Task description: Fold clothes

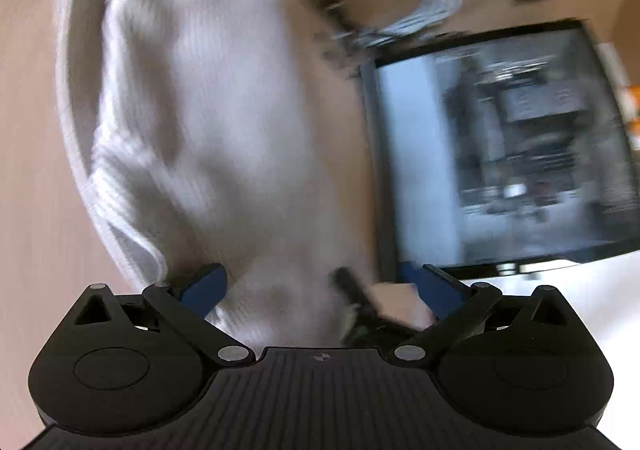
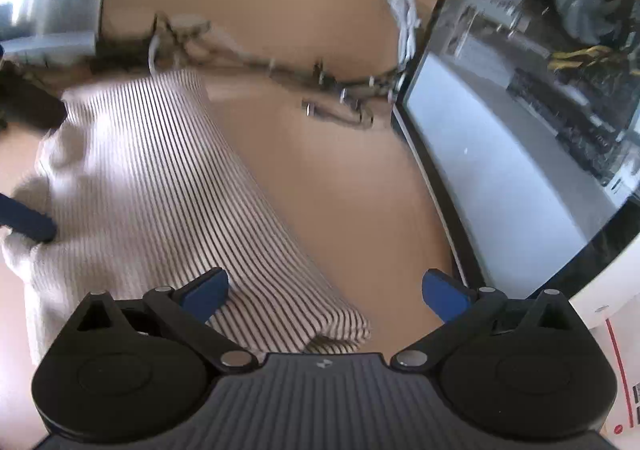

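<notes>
A white ribbed knit garment (image 1: 208, 122) lies folded on the tan table; the left wrist view is motion-blurred. My left gripper (image 1: 320, 286) is open, its blue fingers (image 1: 206, 284) spread wide over the garment's near end. In the right wrist view the same garment (image 2: 160, 186) shows as a folded striped bundle. My right gripper (image 2: 326, 290) is open and empty, above the garment's near corner. The left gripper's blue finger (image 2: 28, 220) rests on the cloth at the left edge of the right wrist view.
A glass-sided computer case (image 1: 504, 146) lies right of the garment; it also shows in the right wrist view (image 2: 520, 110). A tangle of cables and connectors (image 2: 332, 90) lies beyond the garment. A white box (image 2: 612, 350) sits at the lower right.
</notes>
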Demonstrator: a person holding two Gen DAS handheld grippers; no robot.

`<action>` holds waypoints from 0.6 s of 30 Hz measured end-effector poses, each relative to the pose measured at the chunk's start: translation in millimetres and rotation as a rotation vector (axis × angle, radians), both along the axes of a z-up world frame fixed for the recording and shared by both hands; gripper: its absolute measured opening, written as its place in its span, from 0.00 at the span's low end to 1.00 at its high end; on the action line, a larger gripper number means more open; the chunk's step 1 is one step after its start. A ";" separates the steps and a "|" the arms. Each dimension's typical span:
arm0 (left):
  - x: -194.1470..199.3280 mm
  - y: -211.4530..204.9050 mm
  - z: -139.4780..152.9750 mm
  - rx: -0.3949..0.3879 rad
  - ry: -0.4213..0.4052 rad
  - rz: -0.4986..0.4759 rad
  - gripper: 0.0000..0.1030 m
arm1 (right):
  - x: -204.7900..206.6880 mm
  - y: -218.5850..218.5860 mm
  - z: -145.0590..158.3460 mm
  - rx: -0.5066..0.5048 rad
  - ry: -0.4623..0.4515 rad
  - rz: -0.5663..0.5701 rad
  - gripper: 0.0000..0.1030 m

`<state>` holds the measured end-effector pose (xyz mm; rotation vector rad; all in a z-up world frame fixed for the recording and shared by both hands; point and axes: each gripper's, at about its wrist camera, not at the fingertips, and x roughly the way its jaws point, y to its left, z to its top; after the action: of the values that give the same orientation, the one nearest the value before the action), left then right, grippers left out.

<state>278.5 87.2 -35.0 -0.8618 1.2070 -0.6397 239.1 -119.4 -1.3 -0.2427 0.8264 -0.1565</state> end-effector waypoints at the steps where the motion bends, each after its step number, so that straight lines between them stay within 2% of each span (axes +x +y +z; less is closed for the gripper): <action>1: 0.6 0.4 -5.6 -0.019 0.006 0.010 1.00 | -2.9 2.4 -0.7 -0.006 -0.003 0.001 1.00; 3: 4.6 3.1 -7.5 -0.038 0.018 0.032 1.00 | -12.7 8.6 -0.1 -0.009 -0.006 0.005 1.00; 6: 14.5 2.0 -4.9 -0.004 -0.033 0.027 1.00 | -28.5 16.7 1.9 0.045 0.002 -0.004 1.00; 9: 26.6 -1.2 -3.3 0.014 -0.069 0.043 1.00 | -42.5 27.1 4.2 0.122 0.028 0.040 1.00; 12: 33.8 -5.1 3.9 0.057 -0.091 0.052 1.00 | -45.7 31.9 13.3 0.146 0.041 0.103 1.00; 14: 29.8 -5.7 16.7 0.111 -0.122 0.040 1.00 | -43.9 29.2 22.8 0.167 0.027 0.111 1.00; 15: 24.4 -5.9 25.6 0.159 -0.165 0.022 1.00 | -43.0 27.8 27.5 0.178 0.020 0.115 1.00; 18: 0.4 -8.0 50.7 0.393 -0.352 -0.038 1.00 | -36.5 24.8 39.9 0.216 -0.001 0.129 1.00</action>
<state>278.9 79.2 15.7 -0.3779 0.9840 -0.5336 202.6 -94.6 38.5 -0.0922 0.8172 0.0538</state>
